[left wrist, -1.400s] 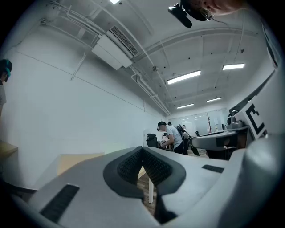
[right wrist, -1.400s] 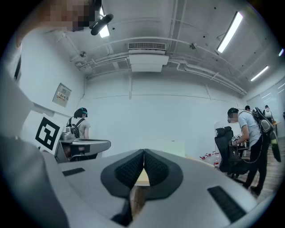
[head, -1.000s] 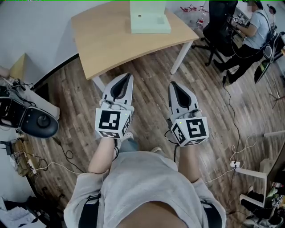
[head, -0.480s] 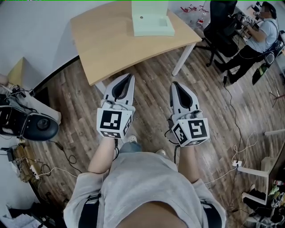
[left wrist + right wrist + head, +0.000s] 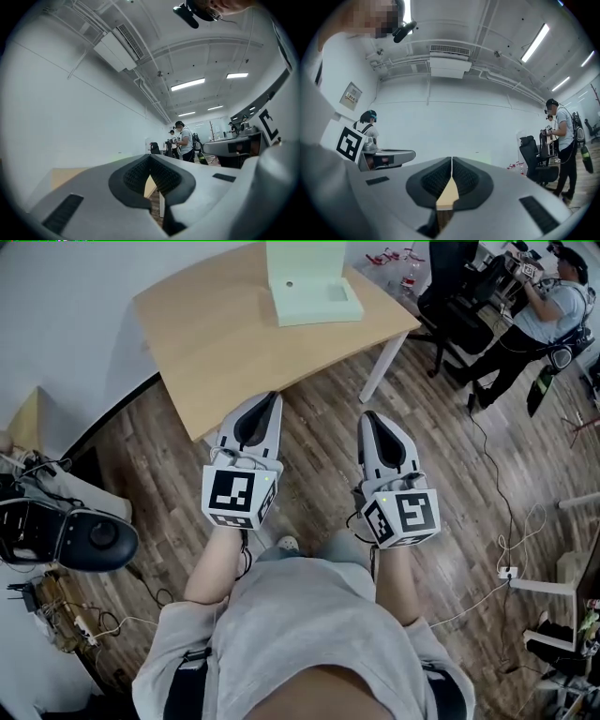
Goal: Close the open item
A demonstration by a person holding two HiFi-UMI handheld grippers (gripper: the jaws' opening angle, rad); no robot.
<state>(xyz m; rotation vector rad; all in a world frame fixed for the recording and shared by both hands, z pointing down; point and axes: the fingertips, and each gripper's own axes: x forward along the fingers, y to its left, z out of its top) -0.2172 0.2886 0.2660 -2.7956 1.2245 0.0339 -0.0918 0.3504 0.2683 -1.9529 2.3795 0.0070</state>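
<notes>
A pale green box-like item (image 5: 312, 285) with its lid standing upright sits at the far edge of a light wooden table (image 5: 225, 329) in the head view. Both grippers hang over the wood floor, short of the table's near edge. My left gripper (image 5: 274, 398) is shut and holds nothing, its tip just by the table edge. My right gripper (image 5: 367, 415) is shut too, empty, level with the white table leg (image 5: 375, 362). In the left gripper view the jaws (image 5: 150, 165) meet, and the table (image 5: 61, 174) shows low at left. In the right gripper view the jaws (image 5: 451, 169) touch.
A black office chair (image 5: 452, 292) and a person (image 5: 548, 306) stand at the far right. A black round device (image 5: 84, 532) and tangled cables lie at the left. A power strip (image 5: 509, 571) with cords lies on the floor at the right.
The table and green item have drifted lower and leftward in the head view, nearer the gripper tips. Both grippers stay shut, side by side.
</notes>
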